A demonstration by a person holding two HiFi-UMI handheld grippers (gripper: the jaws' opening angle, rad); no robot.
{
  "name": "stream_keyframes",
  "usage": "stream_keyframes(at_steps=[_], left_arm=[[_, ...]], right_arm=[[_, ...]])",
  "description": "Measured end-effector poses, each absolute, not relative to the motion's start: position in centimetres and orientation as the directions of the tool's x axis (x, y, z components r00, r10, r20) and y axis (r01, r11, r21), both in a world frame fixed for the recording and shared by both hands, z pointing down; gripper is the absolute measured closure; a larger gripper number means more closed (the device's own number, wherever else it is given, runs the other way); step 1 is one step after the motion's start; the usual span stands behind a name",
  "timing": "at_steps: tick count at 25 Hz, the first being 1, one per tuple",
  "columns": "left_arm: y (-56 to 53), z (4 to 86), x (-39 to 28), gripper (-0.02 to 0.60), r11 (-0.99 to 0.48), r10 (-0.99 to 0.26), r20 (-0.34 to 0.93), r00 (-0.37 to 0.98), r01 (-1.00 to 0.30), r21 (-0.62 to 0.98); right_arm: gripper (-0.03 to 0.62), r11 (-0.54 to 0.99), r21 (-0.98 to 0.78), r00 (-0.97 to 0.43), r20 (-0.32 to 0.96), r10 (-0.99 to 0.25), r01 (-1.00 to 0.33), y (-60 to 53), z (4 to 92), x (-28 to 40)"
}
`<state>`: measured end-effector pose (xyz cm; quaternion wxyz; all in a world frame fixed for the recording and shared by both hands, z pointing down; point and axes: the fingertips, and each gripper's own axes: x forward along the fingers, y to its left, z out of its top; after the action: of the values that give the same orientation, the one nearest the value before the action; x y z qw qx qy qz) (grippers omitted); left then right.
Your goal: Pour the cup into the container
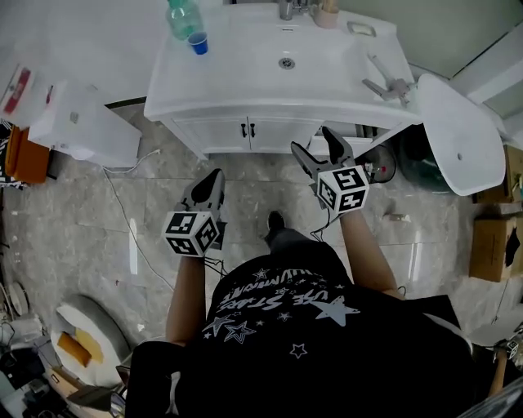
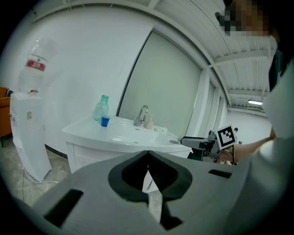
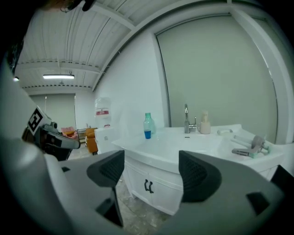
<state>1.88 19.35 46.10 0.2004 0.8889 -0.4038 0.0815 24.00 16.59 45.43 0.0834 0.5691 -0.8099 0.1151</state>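
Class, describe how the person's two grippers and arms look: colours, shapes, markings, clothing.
Both the left gripper and right gripper are grey, with tapered jaws lined by black textured pads. Each carries a white cube printed with black square markers. The person wears a black T-shirt with white stars and lettering; its short sleeves leave the forearms bare.

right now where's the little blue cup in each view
Head view: blue cup near the top left, on the left end of the white vanity.
Left gripper view: left of centre, on the vanity top.
Right gripper view: about mid-picture, at the vanity's left end.
Shared landmark: the green bottle stands right next to the cup in all three.
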Motion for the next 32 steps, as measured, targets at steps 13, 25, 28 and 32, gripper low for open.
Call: stream_keyframes(at_steps=[13, 25, 28, 32], left_arm=[[11.4, 46.6, 5.0, 0.572, -0.540, -0.731, 0.324, 0.600, -0.800, 0.262], [7.4, 46.8, 1.8, 0.572, -0.467, -0.782, 0.313, 0.539, -0.839, 0.279], [4.8, 46.6, 0.9, 0.572, -0.457, -0.794, 0.299, 0.530, -0.843, 0.283], [0.9, 46.0, -0.6, 0.572, -0.451, -0.809, 0.283, 0.516, -0.852, 0.265]], right_arm=[[0.237, 0.409, -0.098, -0.420, 0.257, -0.871, -0.907, 6.7, 45.5, 27.1], [0.237, 0.460, -0.082, -0.464, 0.263, -0.846, -0.884, 2.7, 45.3, 24.6], [0.237, 0.465, -0.070, -0.465, 0.267, -0.844, -0.883, 0.7, 45.1, 24.0], [0.237, 0.482, -0.055, -0.477, 0.280, -0.833, -0.874, -2.7, 45.1, 22.6]])
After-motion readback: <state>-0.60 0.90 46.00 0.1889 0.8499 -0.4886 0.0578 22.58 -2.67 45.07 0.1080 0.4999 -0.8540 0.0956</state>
